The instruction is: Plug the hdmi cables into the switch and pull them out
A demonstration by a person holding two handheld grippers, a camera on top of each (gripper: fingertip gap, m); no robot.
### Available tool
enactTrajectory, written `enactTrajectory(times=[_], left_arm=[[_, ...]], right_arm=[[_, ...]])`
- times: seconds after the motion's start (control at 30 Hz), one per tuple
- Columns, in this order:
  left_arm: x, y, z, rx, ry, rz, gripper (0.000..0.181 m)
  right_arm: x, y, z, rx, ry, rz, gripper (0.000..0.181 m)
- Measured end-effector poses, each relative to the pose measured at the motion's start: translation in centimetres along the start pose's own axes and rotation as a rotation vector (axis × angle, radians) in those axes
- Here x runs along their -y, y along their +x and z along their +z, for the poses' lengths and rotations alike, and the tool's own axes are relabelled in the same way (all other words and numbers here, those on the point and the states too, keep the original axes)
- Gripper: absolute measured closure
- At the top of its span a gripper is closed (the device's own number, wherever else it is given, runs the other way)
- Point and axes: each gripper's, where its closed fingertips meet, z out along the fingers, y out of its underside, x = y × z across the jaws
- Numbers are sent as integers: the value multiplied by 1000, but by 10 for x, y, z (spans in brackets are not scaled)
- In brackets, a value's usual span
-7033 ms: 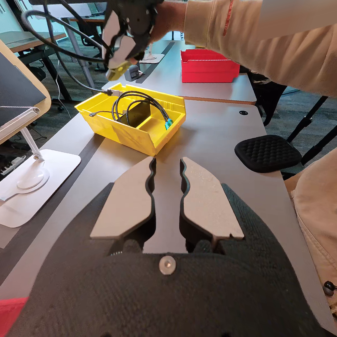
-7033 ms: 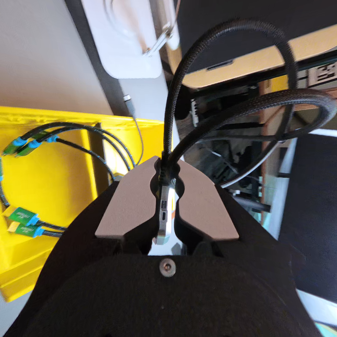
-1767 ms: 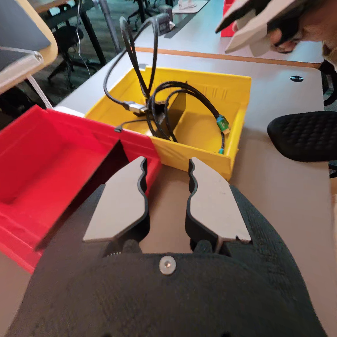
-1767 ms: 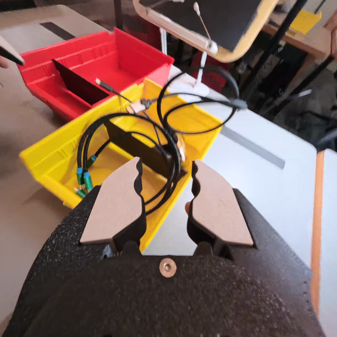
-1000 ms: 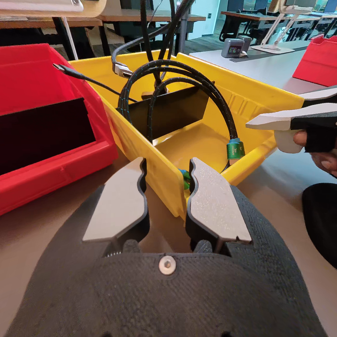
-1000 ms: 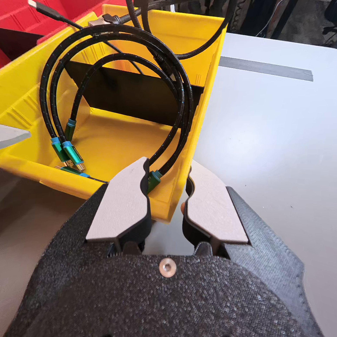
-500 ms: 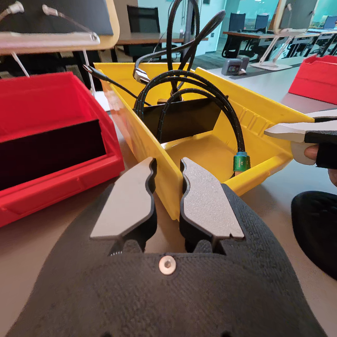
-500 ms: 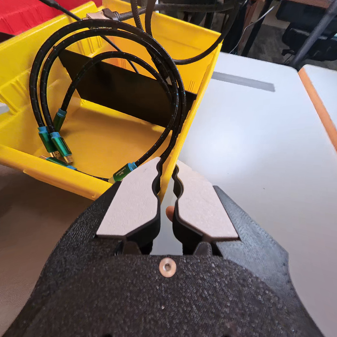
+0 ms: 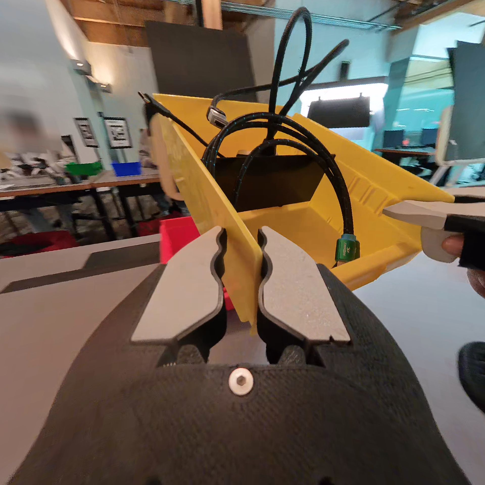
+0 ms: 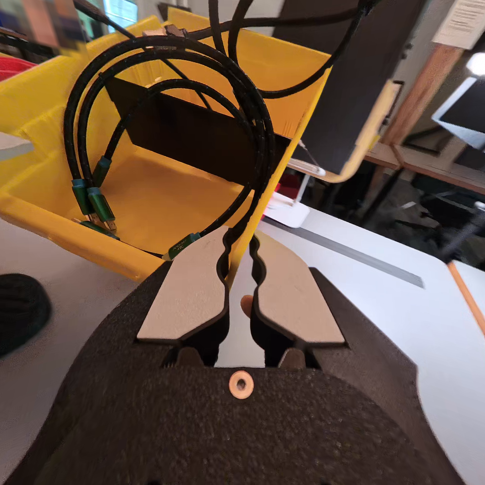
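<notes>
A yellow bin (image 9: pixel 372 181) with a black divider (image 9: pixel 265 178) holds black braided HDMI cables (image 9: pixel 338 183) with green plugs (image 9: pixel 345 246). A small silver switch (image 9: pixel 216 116) on a thick black cable sticks up behind the divider. My left gripper (image 9: pixel 241 231) is shut on the bin's left side wall. My right gripper (image 10: pixel 240 236) is shut on the bin's right side wall (image 10: pixel 283 168) and also shows in the left wrist view (image 9: pixel 420 215). The bin looks raised off the table. Several green plugs (image 10: pixel 94 199) lie in its front compartment.
A red bin (image 9: pixel 178 236) sits on the grey table (image 9: pixel 52 301) below and behind the yellow one. A black padded rest (image 10: pixel 18 309) lies to the near side. A white stand base (image 10: pixel 286 212) carries a dark board (image 10: pixel 341 105) past the bin's right wall.
Both grippers went from open around the bin's side walls to shut on them. The bin has since come up from the table, and both views now look higher into the room.
</notes>
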Motion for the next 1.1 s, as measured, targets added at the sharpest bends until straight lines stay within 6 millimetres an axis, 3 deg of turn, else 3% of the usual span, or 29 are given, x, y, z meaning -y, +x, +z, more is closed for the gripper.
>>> enactTrajectory(times=[0.17,0.3,0.43,0.53,0.63,0.7,0.87,0.93,1.03,1.1], left_arm=[[11,-91,-51,209,-12,0,161],[5,-152,-89,356,-44,1,162],[-24,-200,-109,453,-100,-39,164],[-59,-221,-107,476,-144,-89,165],[-97,-228,-95,456,-194,-151,164],[-120,-227,-86,444,-232,-172,164],[-164,-208,-63,258,-447,-166,156],[-157,-203,-62,205,-435,-108,154],[-123,-207,-69,210,-384,38,149],[-109,-184,-67,87,-420,145,144]], right_arm=[[17,-97,54,206,19,12,166],[10,-174,90,392,-26,57,163],[-18,-235,113,521,-101,62,161],[-48,-257,127,563,-178,52,160],[-82,-261,139,572,-256,35,159],[-97,-253,146,541,-266,1,159],[-98,-215,156,500,-298,-61,156],[-89,-201,147,554,-302,-72,153],[-74,-166,132,582,-286,-155,142],[-79,-140,130,586,-323,-312,141]])
